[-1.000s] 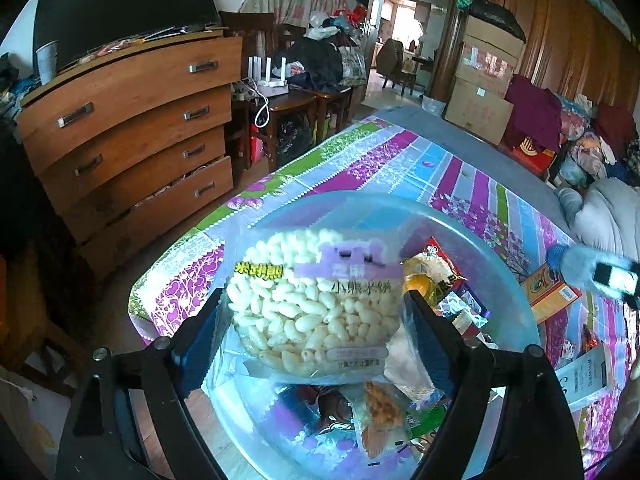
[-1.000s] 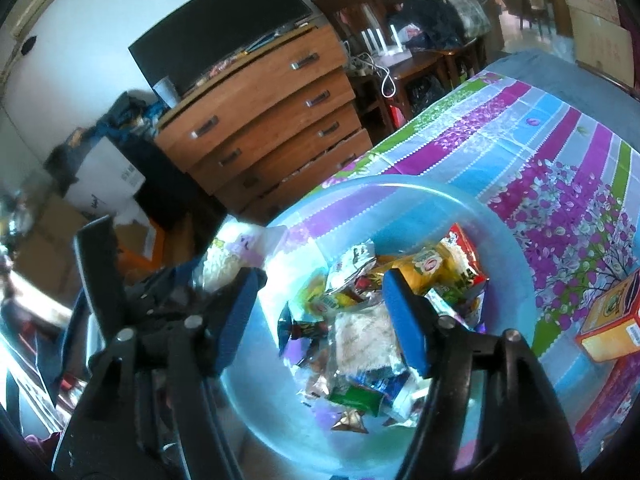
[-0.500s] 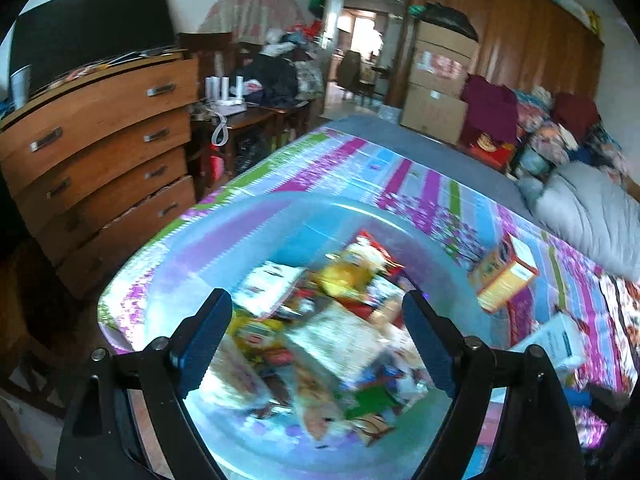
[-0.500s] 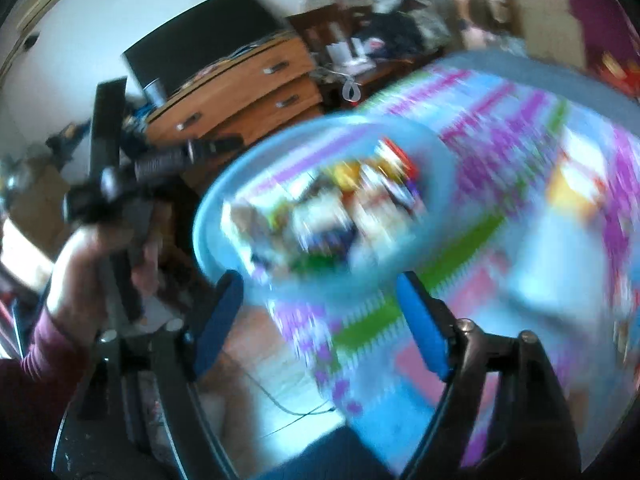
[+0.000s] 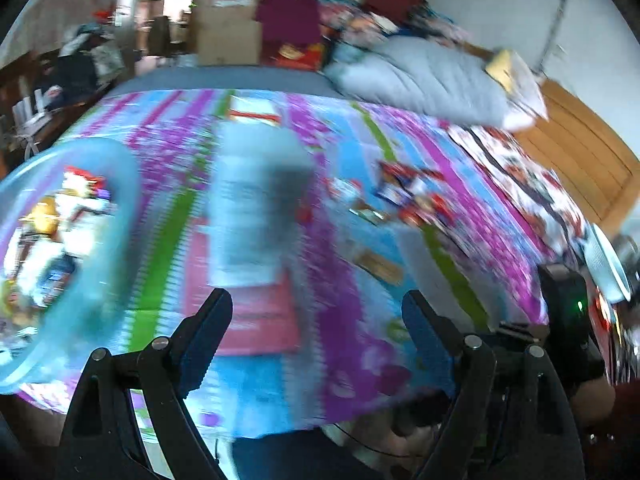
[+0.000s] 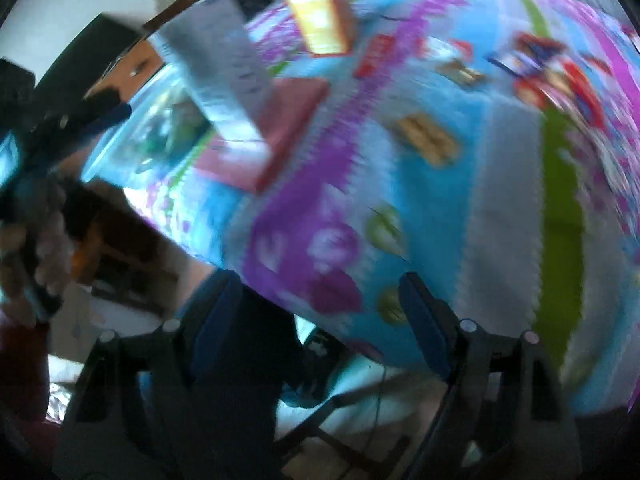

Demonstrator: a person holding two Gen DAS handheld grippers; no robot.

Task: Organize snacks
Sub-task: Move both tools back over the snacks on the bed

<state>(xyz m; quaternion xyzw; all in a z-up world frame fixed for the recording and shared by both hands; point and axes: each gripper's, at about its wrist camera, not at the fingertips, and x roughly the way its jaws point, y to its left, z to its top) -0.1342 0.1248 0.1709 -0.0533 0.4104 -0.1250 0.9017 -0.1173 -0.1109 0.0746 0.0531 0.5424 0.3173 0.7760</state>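
Both views are motion-blurred. The blue basin [image 5: 120, 240] of packed snacks sits at the left end of the striped cloth, also seen as the basin [image 6: 160, 120]. My left gripper [image 5: 318, 328] is open and empty, over the table's near edge, facing a tall pale box [image 5: 256, 200] that leans on a pink box [image 5: 256, 316]. My right gripper [image 6: 320, 316] is open and empty too, above the near edge. Loose snack packets [image 5: 412, 196] lie mid-table; in the right wrist view these packets [image 6: 552, 68] are far right, with small cracker packs [image 6: 428, 140] nearer.
An orange box [image 6: 320, 20] lies farther back on the striped cloth [image 5: 360, 360]. A grey quilt [image 5: 420, 80] is heaped at the far side. A hand [image 6: 24, 248] holds the left gripper's body [image 6: 80, 116] at the left. Dark trousers [image 6: 248, 380] stand below the table edge.
The bag of white puffs that the left gripper held over the basin is gone from its jaws. Both grippers swung right, away from the basin. The right jaws widened.
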